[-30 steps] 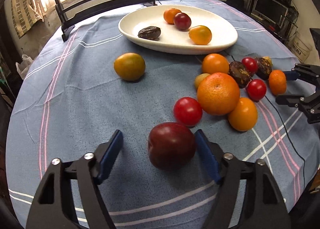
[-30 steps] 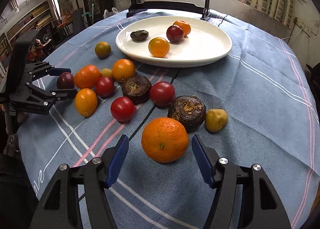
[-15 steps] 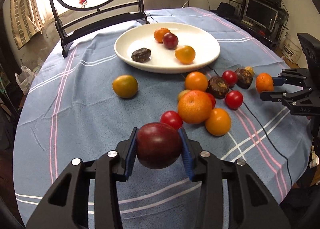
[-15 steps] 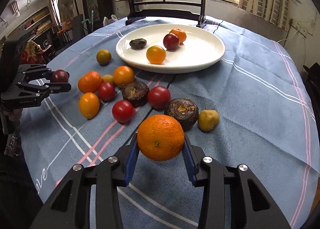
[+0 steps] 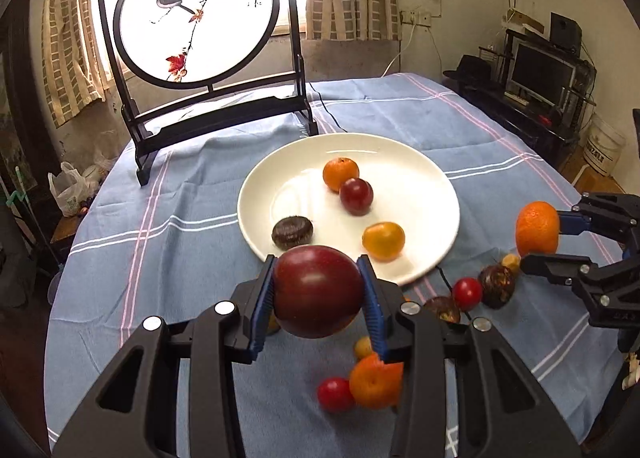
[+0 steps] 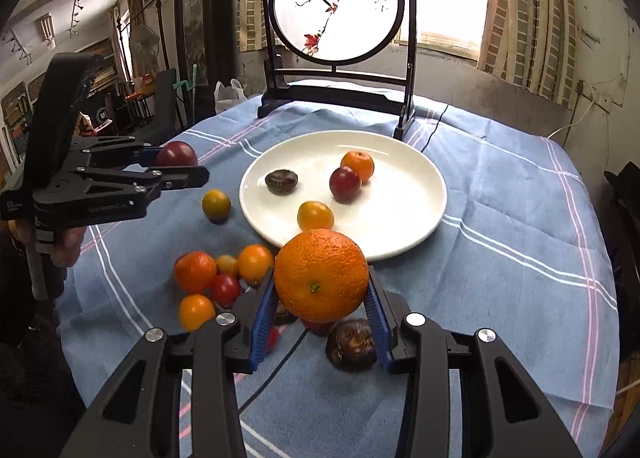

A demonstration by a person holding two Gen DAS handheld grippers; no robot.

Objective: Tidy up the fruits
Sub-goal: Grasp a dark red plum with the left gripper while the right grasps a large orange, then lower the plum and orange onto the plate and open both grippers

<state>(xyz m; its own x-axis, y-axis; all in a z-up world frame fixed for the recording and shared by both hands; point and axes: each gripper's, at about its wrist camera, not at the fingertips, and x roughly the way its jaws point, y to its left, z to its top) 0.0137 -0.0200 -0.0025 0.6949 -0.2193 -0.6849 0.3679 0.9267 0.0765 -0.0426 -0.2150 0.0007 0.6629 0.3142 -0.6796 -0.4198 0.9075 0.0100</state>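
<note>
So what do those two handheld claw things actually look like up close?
Both are alike. The left gripper and right gripper are matte black plastic frames with triangular cut-outs, silver round screw heads at the joints, and two fingers lined with ribbed blue pads. The left one's side bears small pale lettering, too small to read.

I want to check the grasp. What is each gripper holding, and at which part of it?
The left gripper holds the dark red plum by its two opposite sides. The right gripper holds the large orange likewise.
</note>
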